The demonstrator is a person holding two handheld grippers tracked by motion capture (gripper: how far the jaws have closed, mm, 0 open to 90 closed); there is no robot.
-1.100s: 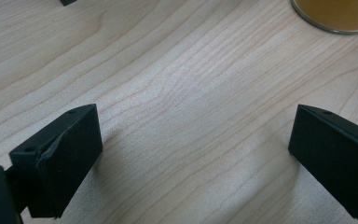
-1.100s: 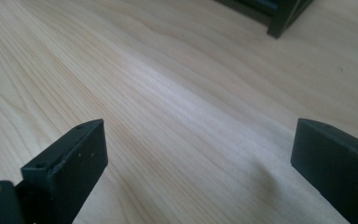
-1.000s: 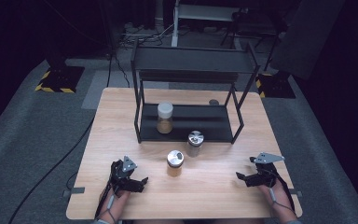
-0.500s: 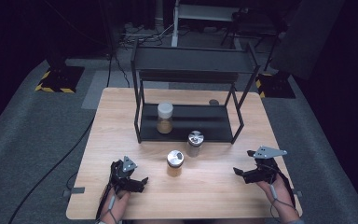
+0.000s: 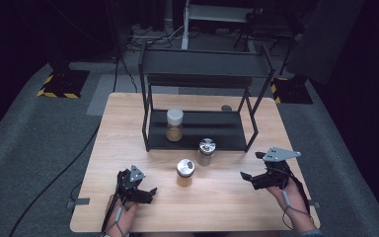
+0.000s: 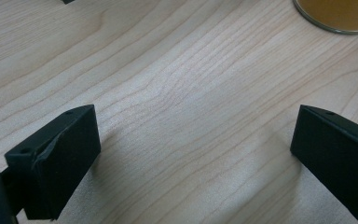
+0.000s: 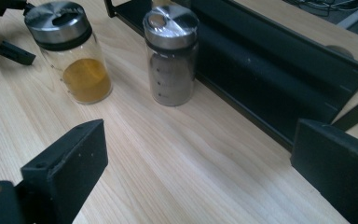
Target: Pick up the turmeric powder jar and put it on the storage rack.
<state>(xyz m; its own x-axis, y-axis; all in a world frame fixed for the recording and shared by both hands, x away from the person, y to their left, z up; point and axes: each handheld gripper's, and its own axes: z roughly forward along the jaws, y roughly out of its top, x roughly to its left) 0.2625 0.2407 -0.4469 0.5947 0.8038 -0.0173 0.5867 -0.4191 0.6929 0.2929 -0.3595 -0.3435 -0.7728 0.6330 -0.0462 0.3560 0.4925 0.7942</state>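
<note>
Two grippers, left point(image 5: 148, 190) and right point(image 5: 246, 177), hold jaws wide and empty over the counter point(image 5: 217, 207), the amber jar point(image 5: 185, 172) between them.

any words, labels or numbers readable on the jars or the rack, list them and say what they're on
No text can be read anywhere.
Grey jar: faint raised marks run down its glass side in the right gripper view, too small and blurred to read.
Amber jar: no label to be seen.
White-lidded jar on the rack: no label to be seen; too small to be sure.
</note>
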